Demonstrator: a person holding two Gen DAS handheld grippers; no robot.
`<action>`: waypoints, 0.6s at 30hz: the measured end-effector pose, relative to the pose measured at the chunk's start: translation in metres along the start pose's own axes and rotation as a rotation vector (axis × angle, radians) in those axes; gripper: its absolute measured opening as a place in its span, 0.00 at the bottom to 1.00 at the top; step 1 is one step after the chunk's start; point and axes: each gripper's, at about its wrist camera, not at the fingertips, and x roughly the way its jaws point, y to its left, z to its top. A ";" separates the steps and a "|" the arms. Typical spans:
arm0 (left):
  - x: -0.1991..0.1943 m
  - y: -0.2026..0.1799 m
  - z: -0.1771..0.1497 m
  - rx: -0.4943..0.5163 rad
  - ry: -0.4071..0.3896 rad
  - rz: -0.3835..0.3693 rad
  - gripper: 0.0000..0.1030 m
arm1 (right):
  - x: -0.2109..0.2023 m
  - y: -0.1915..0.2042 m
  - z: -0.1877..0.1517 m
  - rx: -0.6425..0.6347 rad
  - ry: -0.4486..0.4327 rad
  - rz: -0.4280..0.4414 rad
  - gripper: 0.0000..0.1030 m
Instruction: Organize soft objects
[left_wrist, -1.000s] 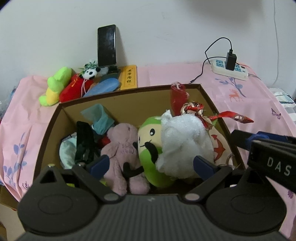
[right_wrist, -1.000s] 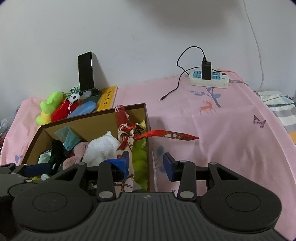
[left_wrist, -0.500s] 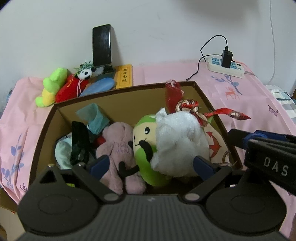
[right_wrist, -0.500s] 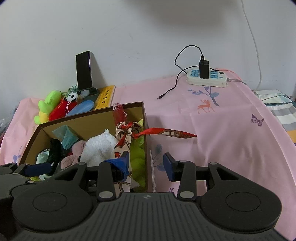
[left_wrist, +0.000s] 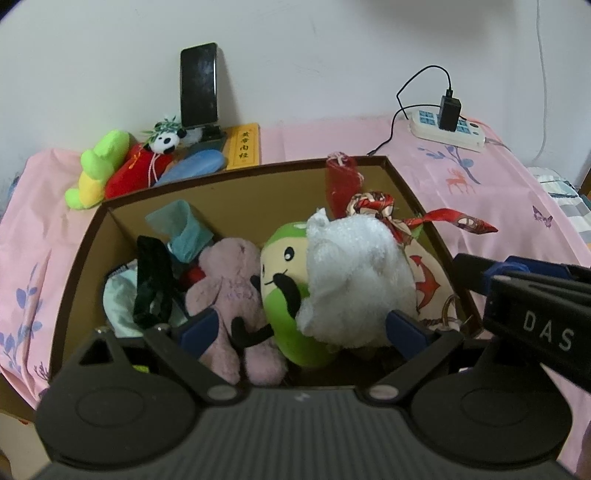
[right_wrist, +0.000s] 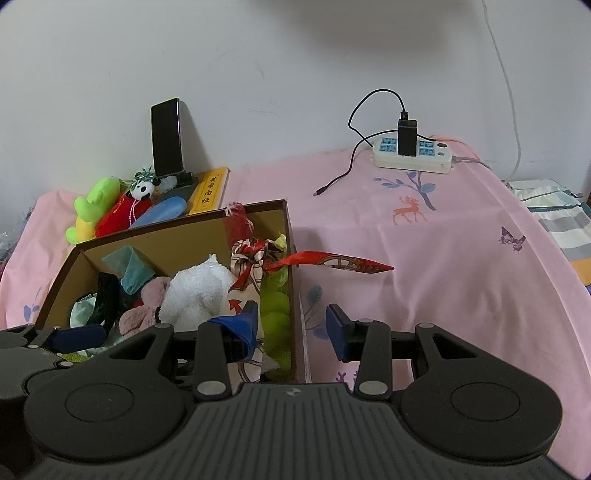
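Brown cardboard box keeps its load of plush toys unchanged over the last second, left tongs and right tongs both apart and empty, so sorting looks paused.

Box crammed with plush; open pink cloth rightward, power strip behind
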 end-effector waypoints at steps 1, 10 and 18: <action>0.000 0.000 0.000 -0.001 0.001 0.000 0.96 | 0.000 0.000 0.000 -0.002 0.000 -0.001 0.23; 0.002 0.001 0.000 -0.009 0.009 -0.008 0.96 | 0.000 0.002 0.000 -0.011 0.002 -0.016 0.23; 0.001 0.001 -0.001 -0.009 0.008 -0.005 0.96 | -0.001 0.000 0.000 -0.008 0.002 -0.022 0.23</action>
